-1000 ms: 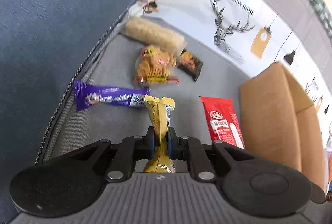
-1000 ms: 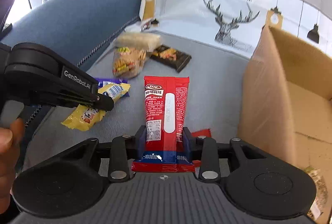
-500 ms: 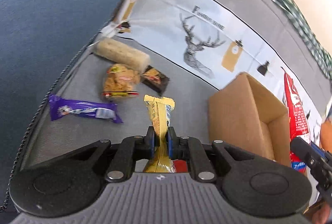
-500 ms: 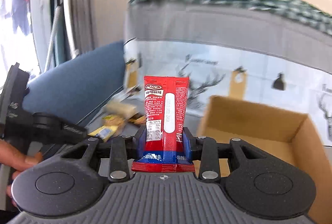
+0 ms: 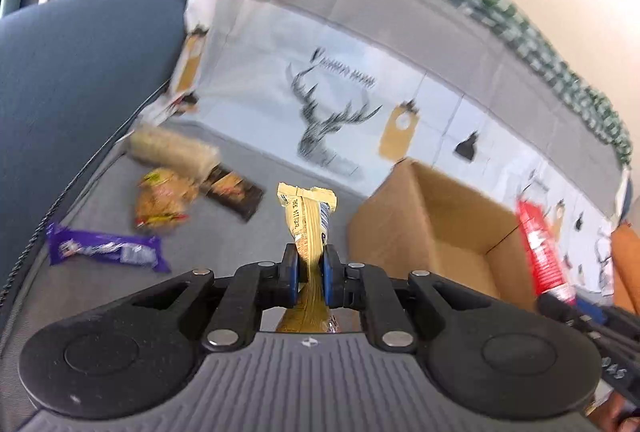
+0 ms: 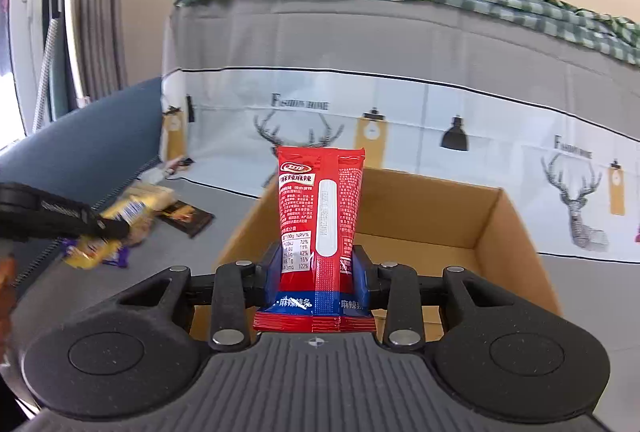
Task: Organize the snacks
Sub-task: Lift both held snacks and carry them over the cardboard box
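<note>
Left gripper: your jaws pinch the yellow snack.
Right gripper: your jaws hold the red packet upright.
Box: just past the red packet; your right hand is nearer.

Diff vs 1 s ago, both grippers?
Both grippers lifted off the sofa and swung toward the cardboard box; right gripper now over its near edge. No grasp or release: left gripper still clamps the yellow packet, right the red packet. Loose snacks unmoved.
</note>
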A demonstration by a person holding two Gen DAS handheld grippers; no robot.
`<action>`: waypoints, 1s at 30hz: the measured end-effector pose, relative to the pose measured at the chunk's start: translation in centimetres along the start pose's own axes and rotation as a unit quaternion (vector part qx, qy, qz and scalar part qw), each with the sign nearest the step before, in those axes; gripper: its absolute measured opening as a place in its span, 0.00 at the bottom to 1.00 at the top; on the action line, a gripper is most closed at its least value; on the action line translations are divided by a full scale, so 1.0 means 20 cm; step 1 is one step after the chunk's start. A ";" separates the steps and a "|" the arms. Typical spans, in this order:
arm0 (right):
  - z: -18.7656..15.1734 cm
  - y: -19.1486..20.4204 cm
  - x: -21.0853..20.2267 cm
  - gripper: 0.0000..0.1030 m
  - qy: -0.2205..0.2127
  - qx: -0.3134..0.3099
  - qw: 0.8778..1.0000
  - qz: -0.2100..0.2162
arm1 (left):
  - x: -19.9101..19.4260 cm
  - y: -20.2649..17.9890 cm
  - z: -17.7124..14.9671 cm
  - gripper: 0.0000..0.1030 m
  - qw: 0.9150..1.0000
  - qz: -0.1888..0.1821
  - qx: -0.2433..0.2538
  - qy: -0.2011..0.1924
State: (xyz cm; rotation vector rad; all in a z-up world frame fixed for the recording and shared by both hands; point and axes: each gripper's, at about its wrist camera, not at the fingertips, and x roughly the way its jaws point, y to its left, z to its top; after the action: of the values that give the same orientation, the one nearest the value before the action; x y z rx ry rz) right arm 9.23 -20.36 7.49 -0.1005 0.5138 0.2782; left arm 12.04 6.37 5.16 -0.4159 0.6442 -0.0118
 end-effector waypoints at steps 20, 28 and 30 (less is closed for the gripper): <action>-0.08 -0.24 0.00 0.36 0.022 0.011 0.998 -0.054 | 0.03 -0.41 -0.13 0.12 0.985 -0.169 0.037 -0.026; -0.10 -0.29 0.01 0.36 0.028 0.009 0.997 -0.065 | 0.08 -0.47 -0.16 0.12 0.981 -0.187 0.045 -0.012; -0.11 -0.30 0.00 0.36 0.028 0.009 0.997 -0.068 | 0.09 -0.49 -0.16 0.12 0.980 -0.190 0.052 -0.012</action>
State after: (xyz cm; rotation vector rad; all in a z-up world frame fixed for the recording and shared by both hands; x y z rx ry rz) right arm 10.00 -26.40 5.72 -0.1250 0.5626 0.1380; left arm 12.65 -4.06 5.48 -0.4320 0.5306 -0.4012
